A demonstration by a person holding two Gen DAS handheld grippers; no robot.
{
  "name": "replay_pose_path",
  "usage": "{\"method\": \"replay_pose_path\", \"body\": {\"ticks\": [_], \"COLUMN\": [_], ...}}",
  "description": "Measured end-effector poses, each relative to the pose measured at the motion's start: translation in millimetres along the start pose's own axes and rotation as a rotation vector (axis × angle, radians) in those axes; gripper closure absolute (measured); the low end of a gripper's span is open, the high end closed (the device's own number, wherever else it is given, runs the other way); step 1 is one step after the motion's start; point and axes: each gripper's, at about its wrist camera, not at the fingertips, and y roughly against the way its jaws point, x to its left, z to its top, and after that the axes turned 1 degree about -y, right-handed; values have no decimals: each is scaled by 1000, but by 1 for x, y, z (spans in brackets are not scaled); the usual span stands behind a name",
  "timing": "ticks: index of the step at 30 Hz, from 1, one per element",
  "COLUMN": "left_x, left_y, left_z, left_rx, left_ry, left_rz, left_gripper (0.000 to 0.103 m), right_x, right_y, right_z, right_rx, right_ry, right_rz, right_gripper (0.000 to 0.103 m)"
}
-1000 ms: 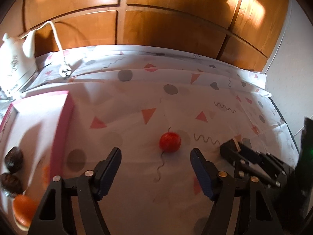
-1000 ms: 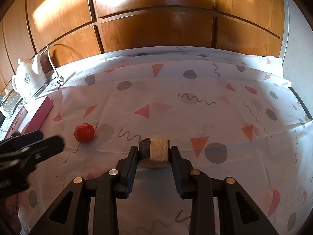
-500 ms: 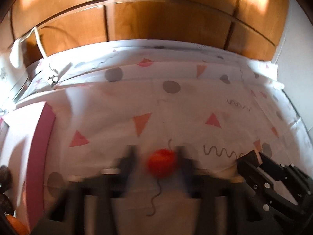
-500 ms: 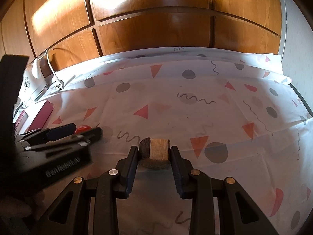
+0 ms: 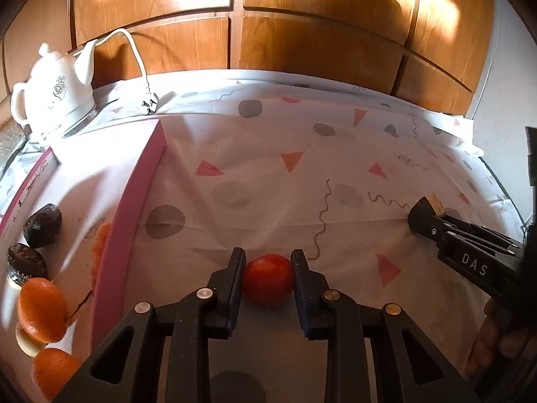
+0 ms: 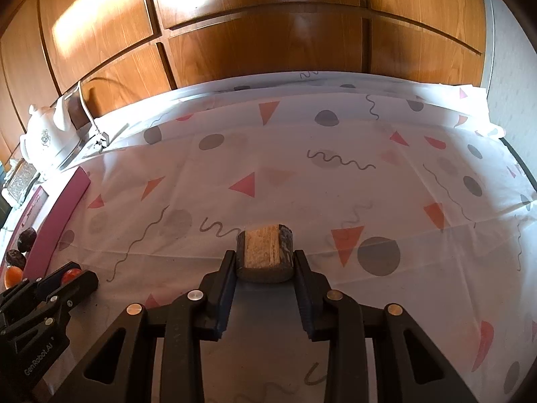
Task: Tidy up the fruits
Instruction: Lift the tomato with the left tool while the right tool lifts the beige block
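While sunlight is falling across the wooden panels behind, the left gripper (image 5: 267,277) is clamping a red tomato (image 5: 267,279), its two jaws pressing the fruit's sides at nine and three o'clock. The tomato is sitting right at the fingertips, above the patterned tablecloth (image 5: 268,181); whether it is resting on the cloth or hanging just over it is hard to judge from this angle. At nine o'clock from the tomato, just beside the gripper, a pink-edged box (image 5: 134,201) is lying on the cloth, and inside it two dark dates (image 5: 42,225) are sitting at its far side with two orange fruits (image 5: 42,309) nearer the camera. At eleven o'clock, well apart, a white teapot (image 5: 57,90) is standing beside a white plug (image 5: 149,105).

Over at three o'clock in the left wrist view, the right gripper (image 6: 265,262) is squeezing a brown chunk with a pale cut face (image 6: 265,252), jaws narrowed to its width and touching both sides. From the right wrist view, the left gripper is showing at eight o'clock with the tomato between its tips, near the pink box edge.
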Motion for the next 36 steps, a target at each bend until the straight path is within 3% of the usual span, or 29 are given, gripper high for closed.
{"method": "replay_pose_path", "body": {"ticks": [26, 36], "left_x": [-1, 0], "left_y": [-2, 3], "left_z": [-4, 0], "left_rx": [-27, 0], "left_ry": [-9, -4], "left_rz": [1, -9], "left_gripper": [74, 75], "right_x": [1, 9], "right_y": [-2, 4], "right_z": [0, -3], "right_rx": [2, 18], "right_ry": [0, 36], "right_rz": [-15, -39], "right_gripper": [71, 70]}}
